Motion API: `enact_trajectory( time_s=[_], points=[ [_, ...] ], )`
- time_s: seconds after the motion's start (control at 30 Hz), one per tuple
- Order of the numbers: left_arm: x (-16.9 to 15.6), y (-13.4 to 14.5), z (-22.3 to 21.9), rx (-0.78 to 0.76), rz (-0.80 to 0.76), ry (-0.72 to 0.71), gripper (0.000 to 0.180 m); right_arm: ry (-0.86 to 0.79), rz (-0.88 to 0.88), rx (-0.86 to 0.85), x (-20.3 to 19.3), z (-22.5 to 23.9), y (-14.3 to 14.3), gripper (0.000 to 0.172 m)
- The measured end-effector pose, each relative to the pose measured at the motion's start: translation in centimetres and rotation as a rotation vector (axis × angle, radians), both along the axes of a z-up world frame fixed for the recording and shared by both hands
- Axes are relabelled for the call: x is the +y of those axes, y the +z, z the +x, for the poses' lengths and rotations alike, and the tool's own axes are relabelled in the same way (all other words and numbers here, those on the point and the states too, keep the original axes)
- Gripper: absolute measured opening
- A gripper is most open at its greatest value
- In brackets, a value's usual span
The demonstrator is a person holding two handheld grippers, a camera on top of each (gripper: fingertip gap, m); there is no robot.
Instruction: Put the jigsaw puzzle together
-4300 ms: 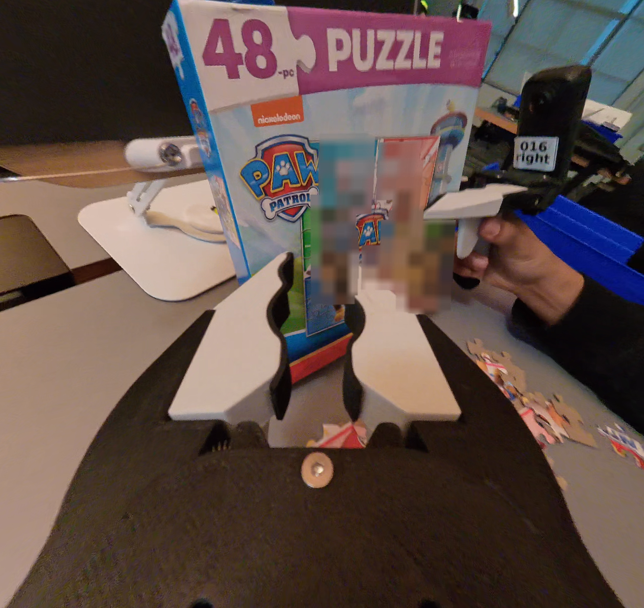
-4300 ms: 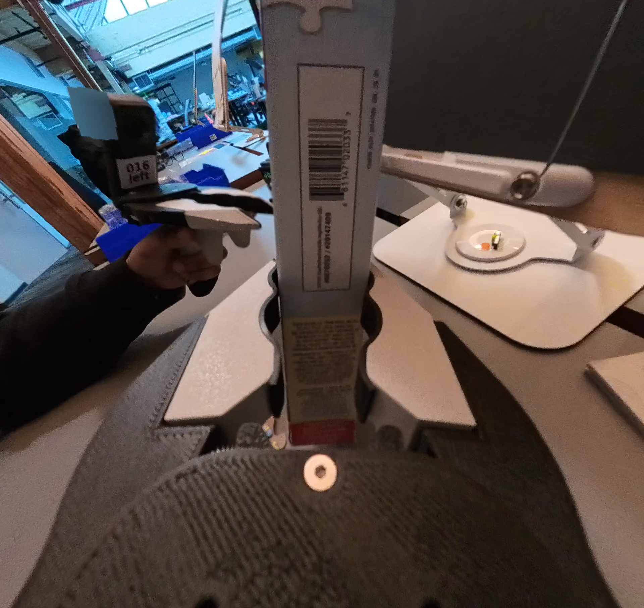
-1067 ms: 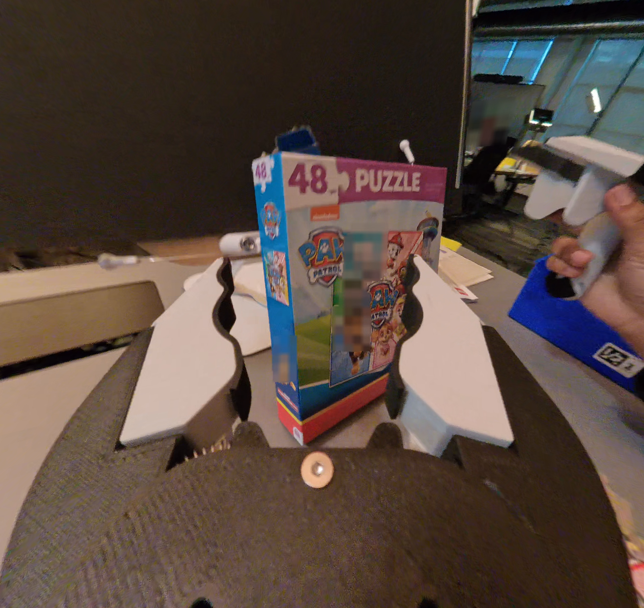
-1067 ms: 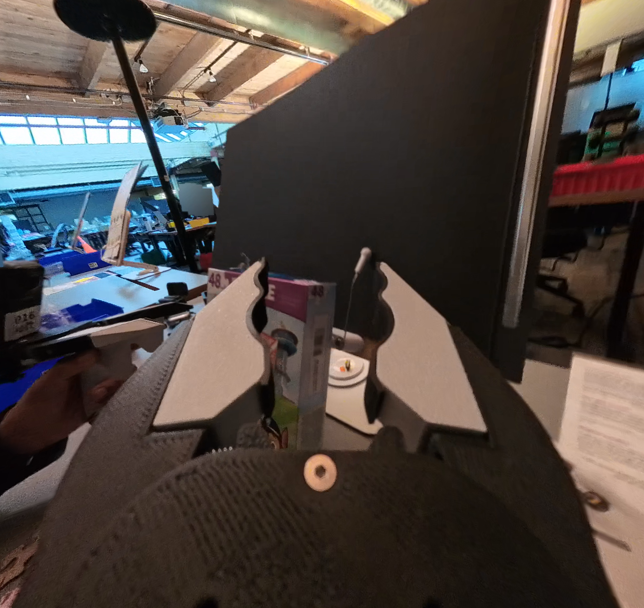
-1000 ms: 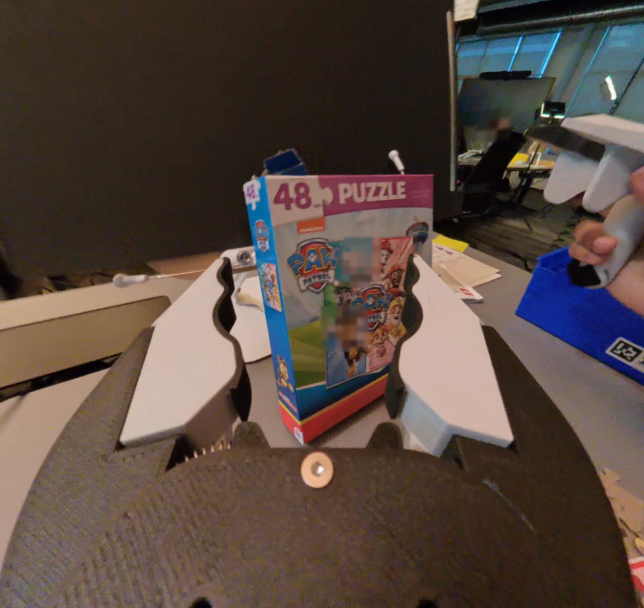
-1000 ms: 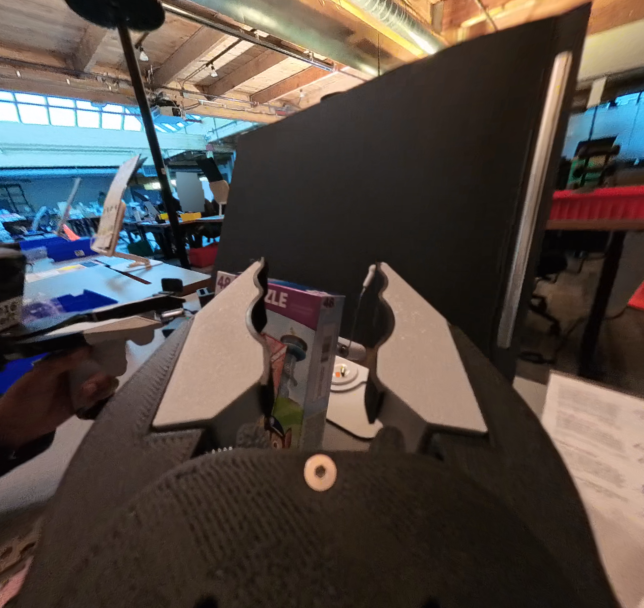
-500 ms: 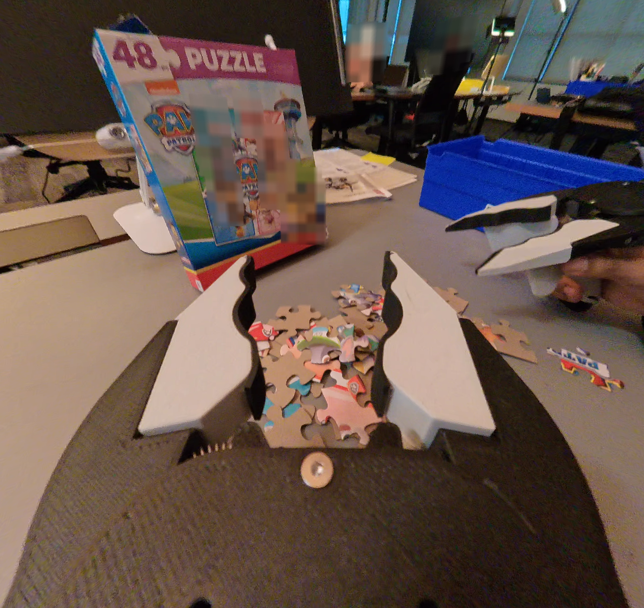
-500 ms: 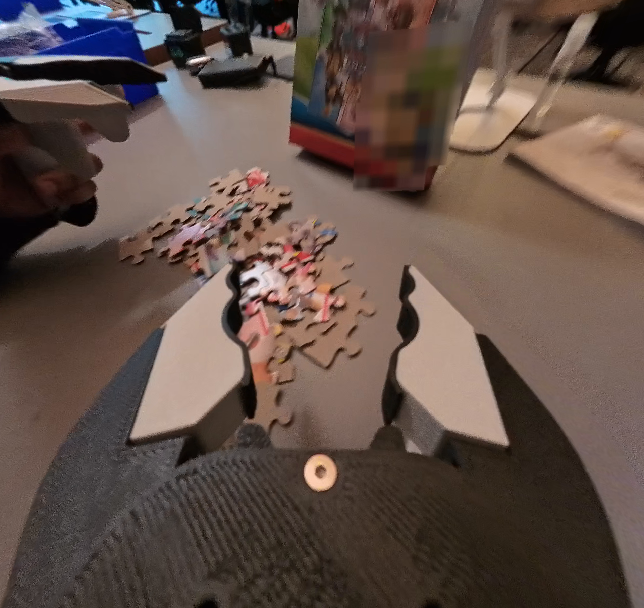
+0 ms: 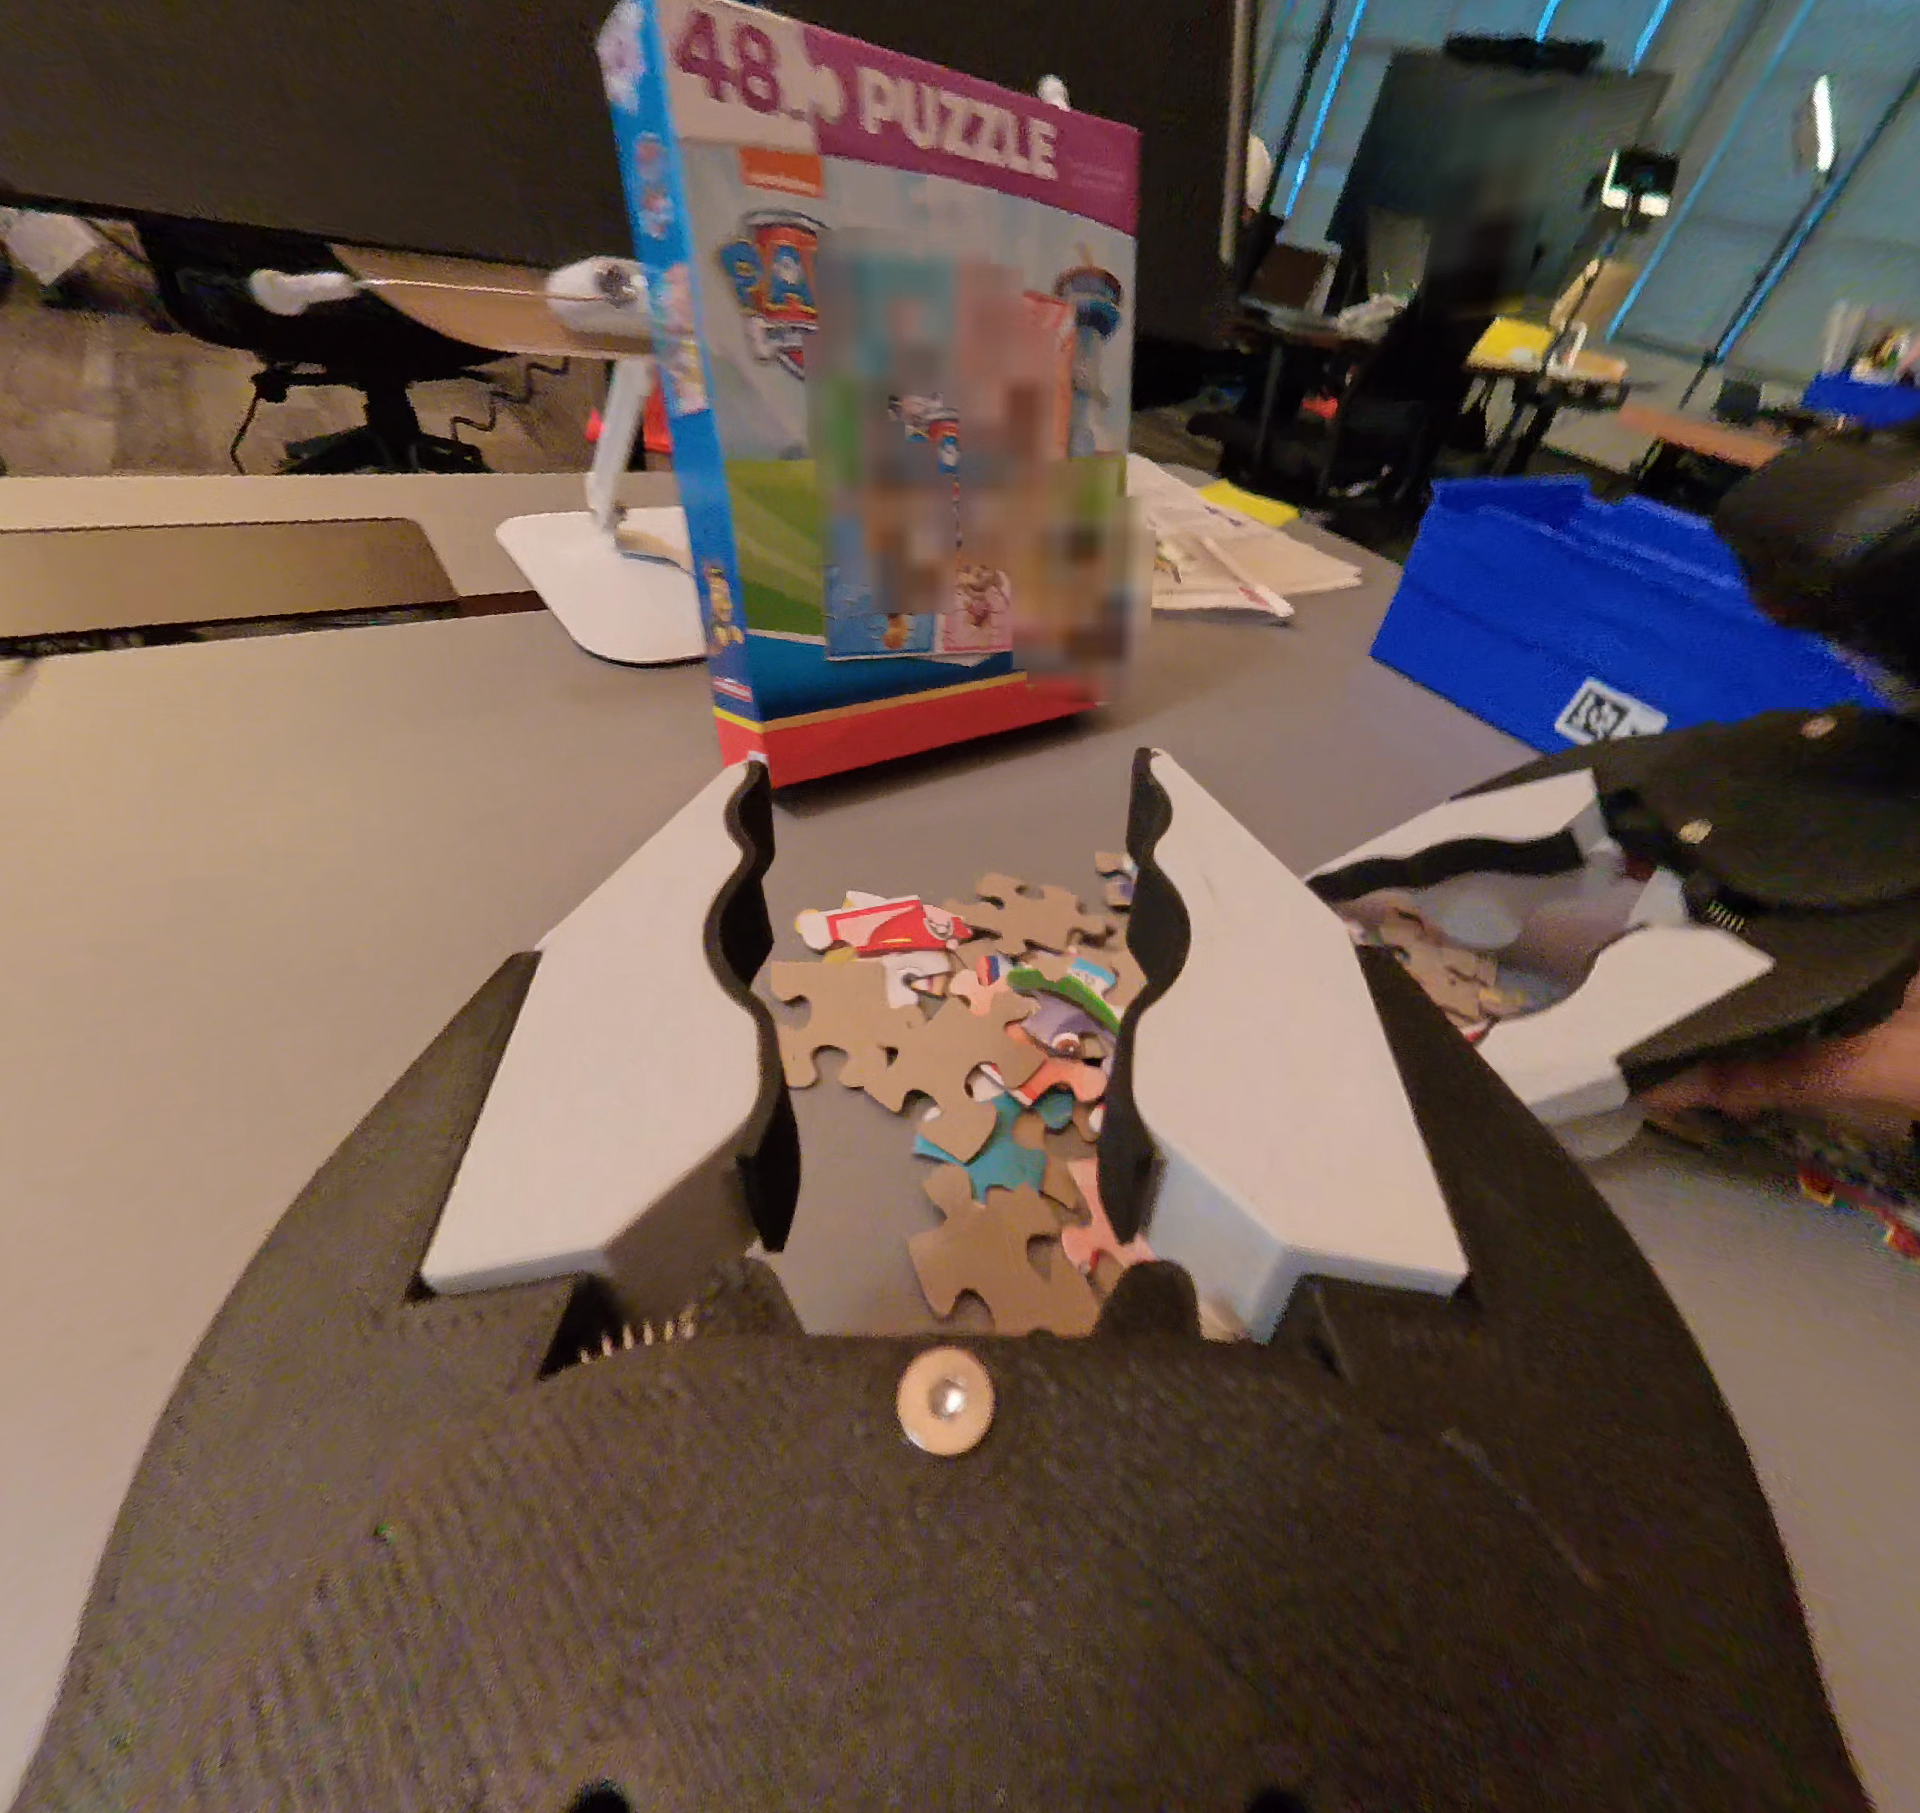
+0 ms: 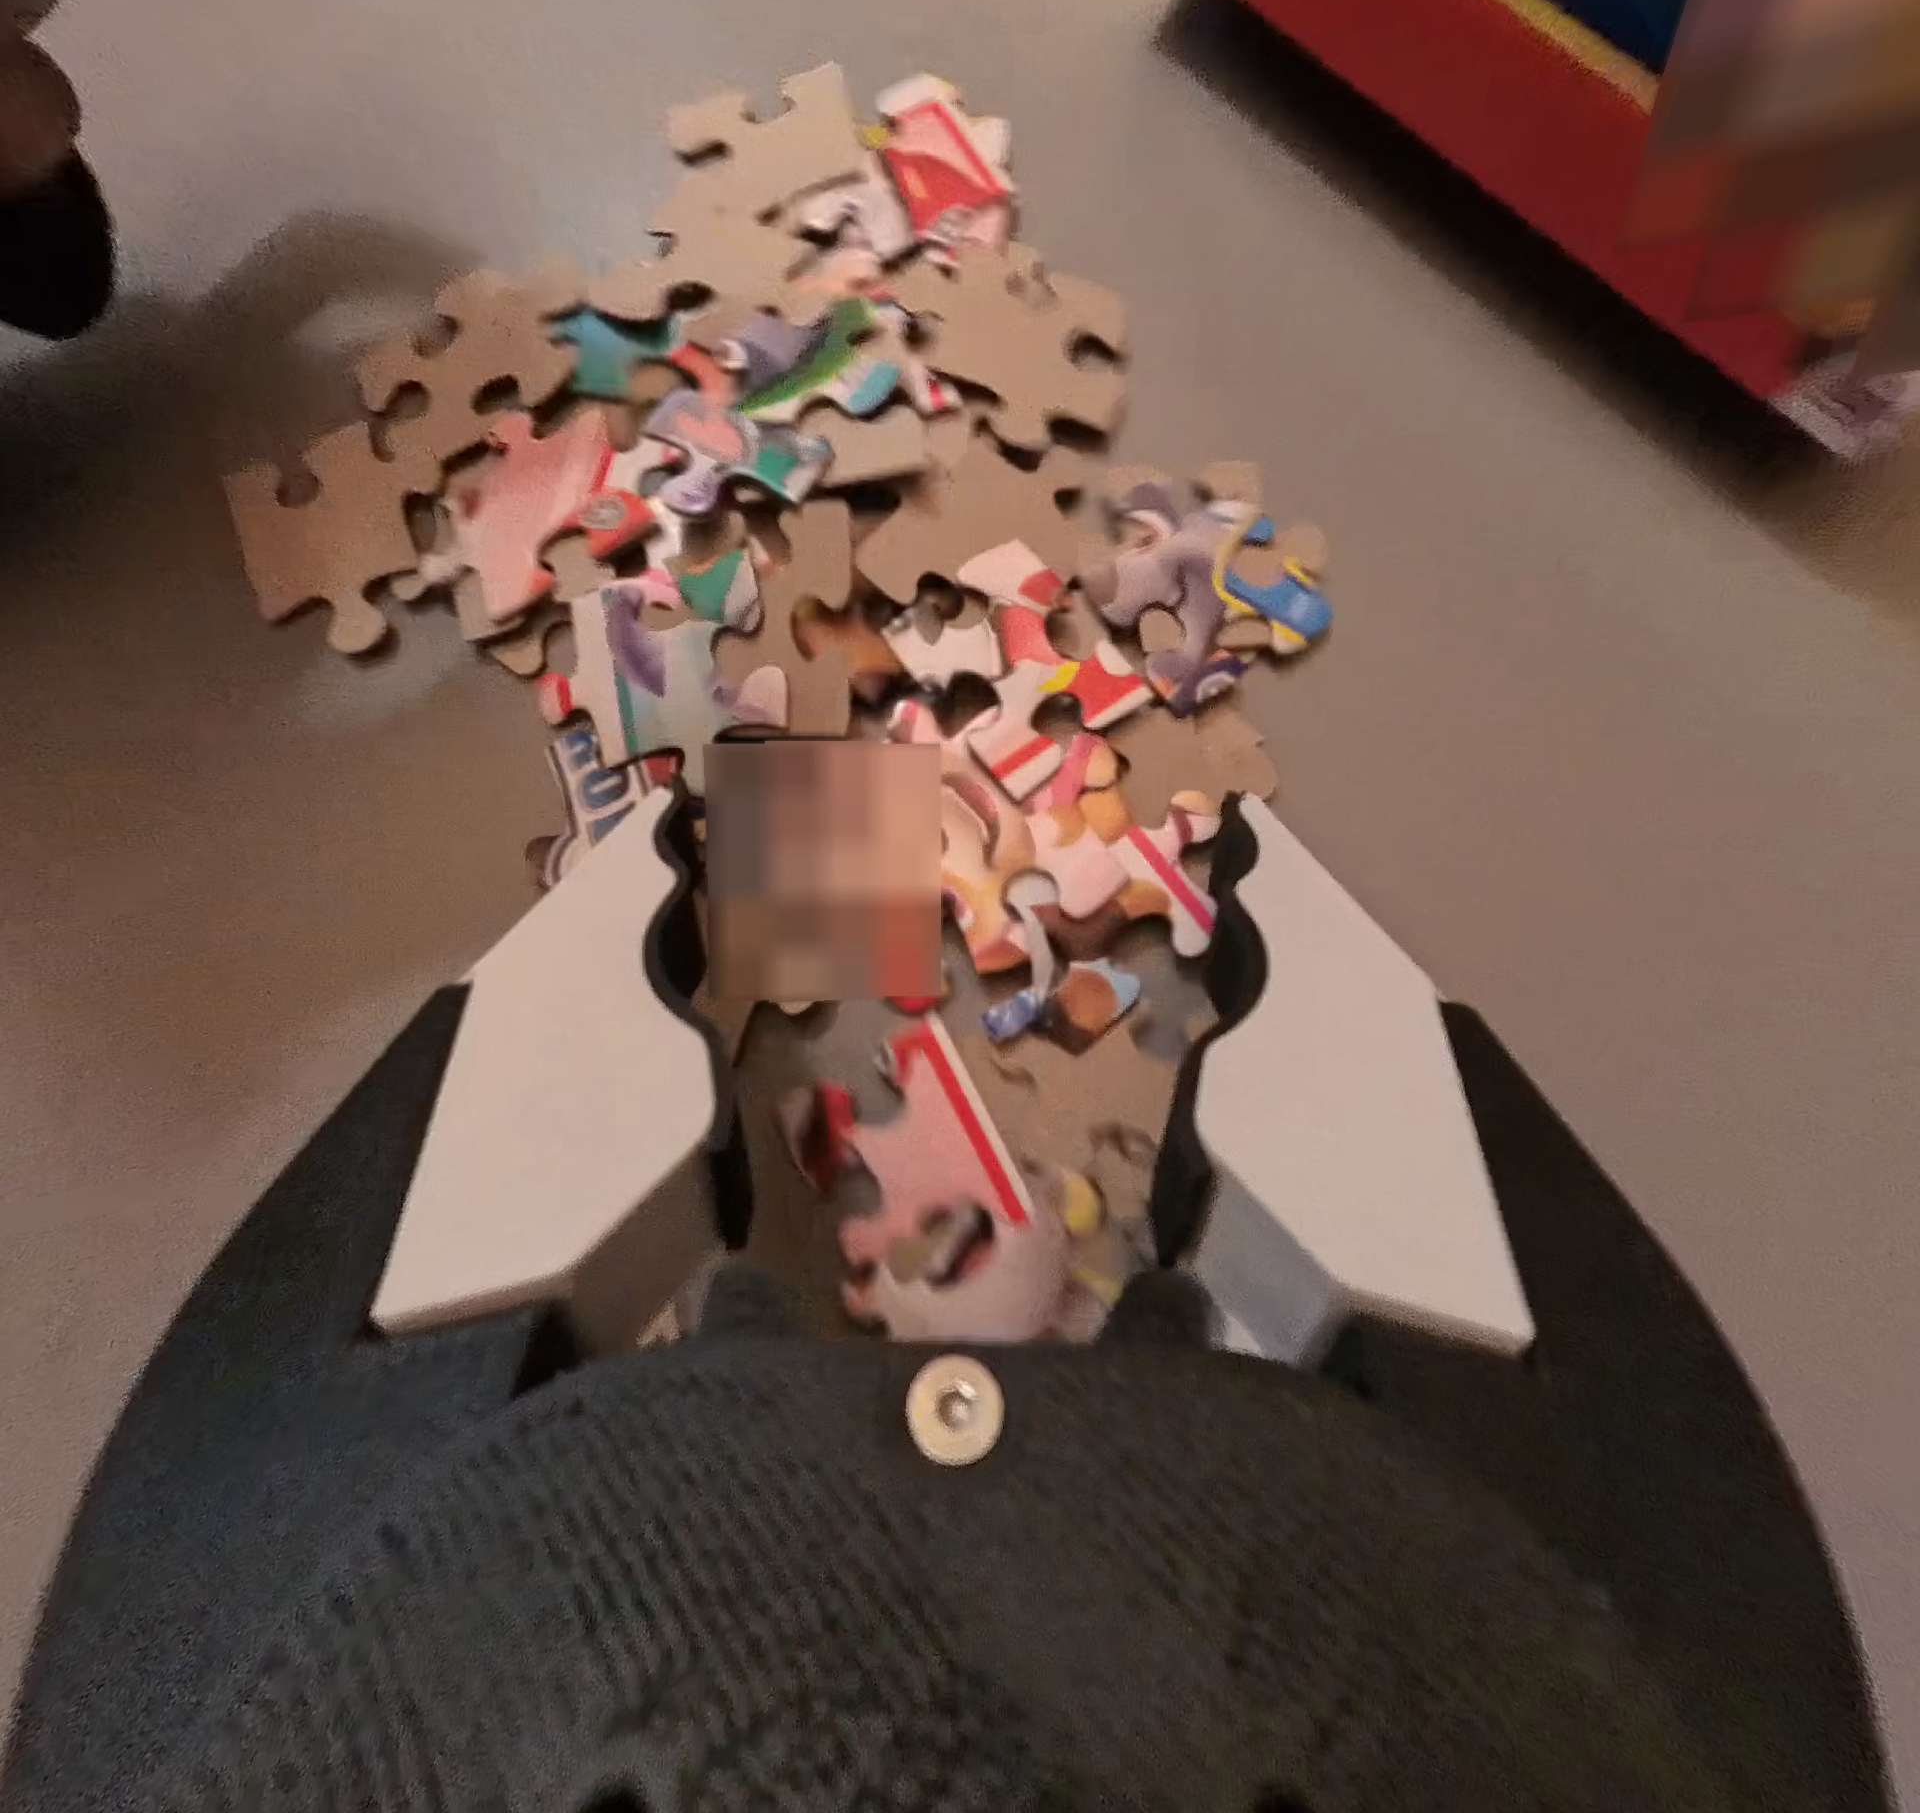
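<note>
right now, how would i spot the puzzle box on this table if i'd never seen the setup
Start at the grey table with the loose heap of puzzle pieces lying between the fingers of the open left hand-held gripper. Just past that heap stands the puzzle box, upright. Unlike the low blue bin to its right, it is tall, with a purple top band and a red bottom strip.
</note>
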State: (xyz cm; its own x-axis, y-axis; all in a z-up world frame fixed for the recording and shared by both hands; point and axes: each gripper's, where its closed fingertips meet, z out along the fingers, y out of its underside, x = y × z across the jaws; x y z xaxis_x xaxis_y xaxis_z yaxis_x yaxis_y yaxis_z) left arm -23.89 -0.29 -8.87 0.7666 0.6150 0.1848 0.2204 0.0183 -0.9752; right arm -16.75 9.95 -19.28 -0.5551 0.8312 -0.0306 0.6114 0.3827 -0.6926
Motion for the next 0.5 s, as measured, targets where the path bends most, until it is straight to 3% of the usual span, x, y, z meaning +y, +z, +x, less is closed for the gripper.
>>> enact_trajectory(
  time_s=[0.37, 0.5],
  points=[
    [-7.9, 1.8, -3.7, 0.081, 0.033, 0.215, 0.065, 0.265, 0.042, -0.045, -11.0, -2.0, -0.1, 0.094],
    [-10.3, 1.9, -4.4, 0.089, 0.041, 0.27, 0.065, 0.296, 0.068, 0.011, -10.5, -2.3, 1.4, 0.094]
  ],
)
